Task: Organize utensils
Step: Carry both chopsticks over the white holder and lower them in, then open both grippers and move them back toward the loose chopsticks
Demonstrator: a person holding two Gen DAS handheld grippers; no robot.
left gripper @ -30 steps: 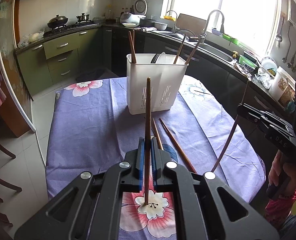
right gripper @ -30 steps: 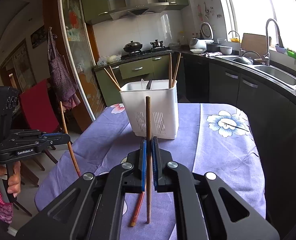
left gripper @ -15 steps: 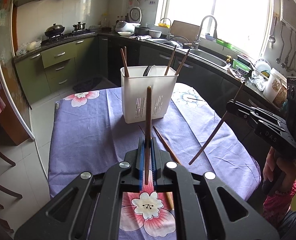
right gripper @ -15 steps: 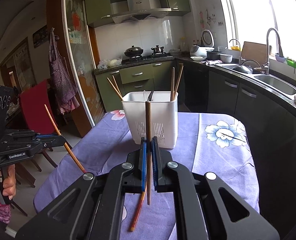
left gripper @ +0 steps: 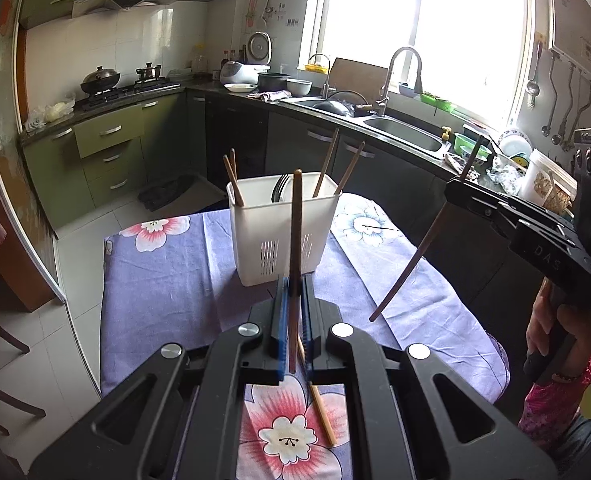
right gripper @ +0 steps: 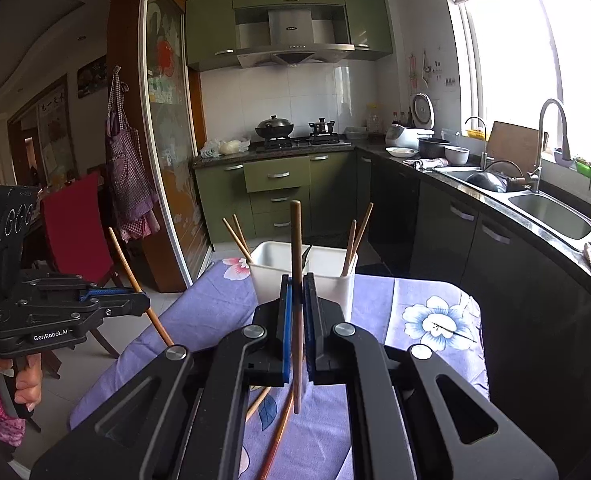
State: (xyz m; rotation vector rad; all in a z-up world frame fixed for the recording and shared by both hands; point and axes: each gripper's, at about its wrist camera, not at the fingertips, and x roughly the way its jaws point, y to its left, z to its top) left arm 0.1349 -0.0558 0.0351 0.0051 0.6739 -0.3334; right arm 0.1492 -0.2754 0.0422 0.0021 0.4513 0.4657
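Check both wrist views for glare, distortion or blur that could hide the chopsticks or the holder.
Left wrist: the window is blown out and fisheye bends the edges, yet the white holder and gripped chopstick stay sharp. Right wrist: window glare top right, dim left side, chopstick sharp.

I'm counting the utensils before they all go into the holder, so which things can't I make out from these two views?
- Left wrist view: the loose chopstick on the tablecloth is partly covered by the left tool.
- Right wrist view: two loose chopsticks run under the right tool; their far ends are hidden.
- Both views: the holder walls hide the dark utensils inside; no count possible.
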